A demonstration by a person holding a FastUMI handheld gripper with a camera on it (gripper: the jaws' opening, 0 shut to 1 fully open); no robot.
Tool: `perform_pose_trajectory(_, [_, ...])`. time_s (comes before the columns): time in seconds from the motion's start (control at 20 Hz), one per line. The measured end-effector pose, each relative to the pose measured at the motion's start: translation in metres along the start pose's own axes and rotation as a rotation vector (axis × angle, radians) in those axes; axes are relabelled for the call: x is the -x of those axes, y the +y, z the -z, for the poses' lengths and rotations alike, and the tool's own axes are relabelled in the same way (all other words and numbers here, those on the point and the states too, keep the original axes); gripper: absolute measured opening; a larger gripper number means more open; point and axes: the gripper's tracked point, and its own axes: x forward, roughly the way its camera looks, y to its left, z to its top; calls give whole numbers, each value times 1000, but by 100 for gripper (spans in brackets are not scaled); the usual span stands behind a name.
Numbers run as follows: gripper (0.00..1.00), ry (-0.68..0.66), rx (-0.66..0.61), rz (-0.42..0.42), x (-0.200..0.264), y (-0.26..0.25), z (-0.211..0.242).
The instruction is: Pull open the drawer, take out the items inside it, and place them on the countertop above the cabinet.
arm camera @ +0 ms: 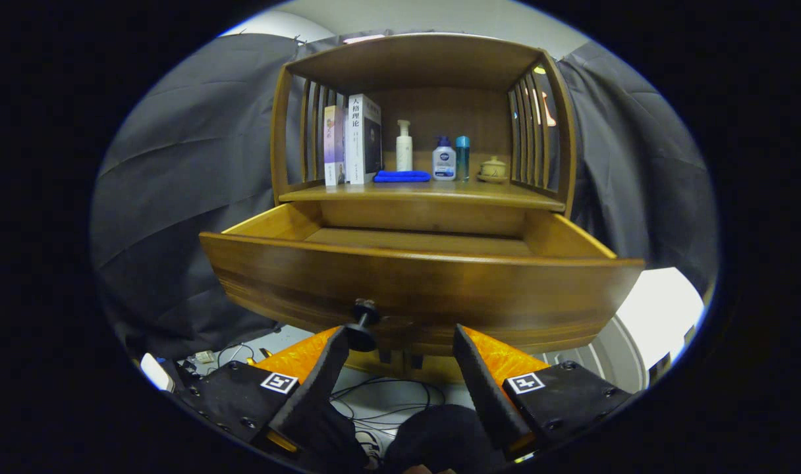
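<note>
Standing pulled out, the drawer (420, 289) shows a bare wooden bottom, as far as its front panel lets me see. The tool (400, 342) is spread wide and holds nothing; the drawer knob (363, 322) is just beside its left finger, at 10 o'clock from the tool. On the counter (420, 192), at 12 o'clock, stand books (354, 139), a blue cloth (402, 176), bottles (444, 160) and a small lidded pot (493, 168).

Glossy varnished wood drawer (414, 289) and cabinet (427, 66); dark knob (364, 313), possibly metal; cloth wall (183, 191) matt.
</note>
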Motion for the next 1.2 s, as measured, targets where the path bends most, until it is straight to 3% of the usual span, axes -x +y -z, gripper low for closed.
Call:
perform_pose_trajectory(0.1, [99, -15, 12, 17, 9, -14, -21])
perform_pose_trajectory(0.25, [99, -18, -32, -36, 16, -20, -54])
perform_pose_trajectory(0.5, [98, -17, -57, -40, -8, -39, -115])
perform_pose_trajectory(0.75, [98, 131, -37, -87, -56, -24, -132])
perform_pose_trajectory(1.05, [98, 401, -21, -166, -107, 12, -109])
perform_pose_trajectory(1.2, [98, 500, 6, -148, -130, 15, -100])
